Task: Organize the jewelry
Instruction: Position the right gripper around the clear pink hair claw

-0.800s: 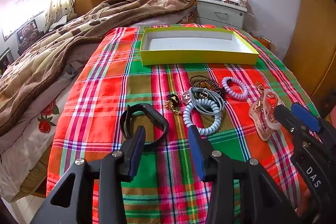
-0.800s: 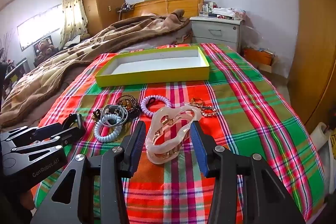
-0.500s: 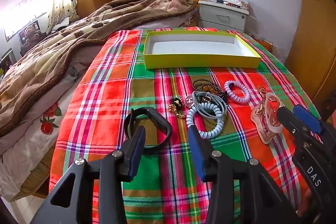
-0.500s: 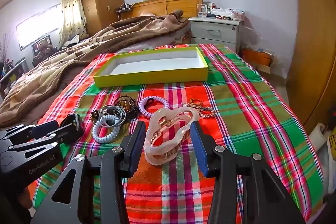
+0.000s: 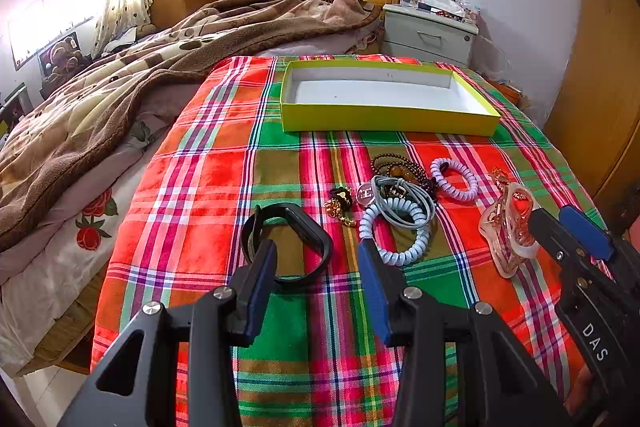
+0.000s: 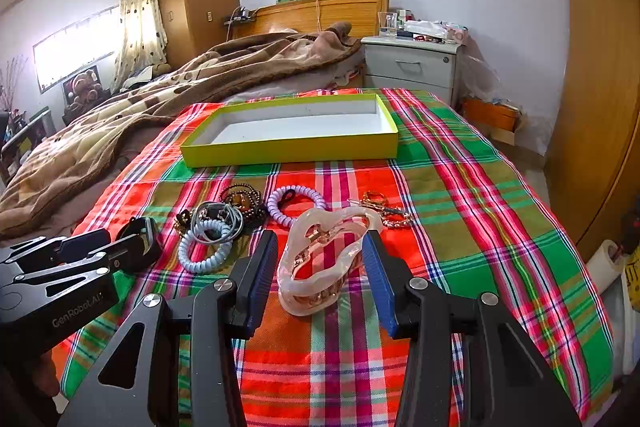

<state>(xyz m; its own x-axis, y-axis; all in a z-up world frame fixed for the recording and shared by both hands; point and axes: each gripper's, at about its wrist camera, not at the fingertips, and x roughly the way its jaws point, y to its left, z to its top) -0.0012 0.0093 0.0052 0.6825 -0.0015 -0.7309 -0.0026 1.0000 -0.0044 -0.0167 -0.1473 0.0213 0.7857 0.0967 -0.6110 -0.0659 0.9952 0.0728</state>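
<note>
Home bedroom: bed (image 5: 224, 39), nightstand (image 5: 430, 35)

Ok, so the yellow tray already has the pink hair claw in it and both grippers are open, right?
Not quite. The yellow tray is empty; the pink hair claw lies on the plaid cloth between the open right gripper's fingers, as the right wrist view shows. The left gripper is open too.

Printed in white: "GenRobot.AI" along the black body of the left gripper (image 6: 86, 247); "DAS" on the black body of the right gripper (image 5: 560, 231).
</note>
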